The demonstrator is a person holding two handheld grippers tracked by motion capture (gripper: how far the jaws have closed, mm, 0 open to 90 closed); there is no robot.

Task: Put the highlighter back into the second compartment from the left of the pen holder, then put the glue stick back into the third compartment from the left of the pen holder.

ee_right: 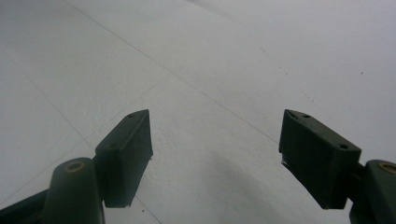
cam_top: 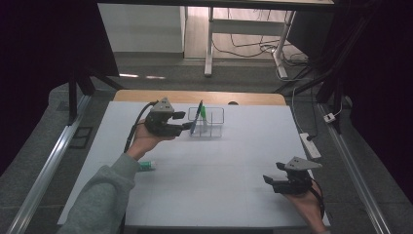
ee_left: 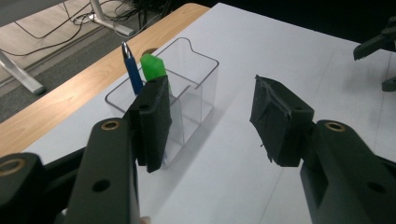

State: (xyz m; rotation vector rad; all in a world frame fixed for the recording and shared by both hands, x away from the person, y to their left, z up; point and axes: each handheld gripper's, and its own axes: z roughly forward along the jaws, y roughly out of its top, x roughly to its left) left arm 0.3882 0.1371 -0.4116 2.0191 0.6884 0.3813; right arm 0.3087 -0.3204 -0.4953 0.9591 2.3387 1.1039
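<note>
While jaws gape, left gripper (ee_left: 212, 121) flanks organizer (ee_left: 205, 79) — clear.

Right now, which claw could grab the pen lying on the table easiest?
Probably the left claw. It is open beside the clear holder, on the same side as the green-tipped pen, which lies by that forearm. The right claw, also open, sits at the far near corner.
</note>
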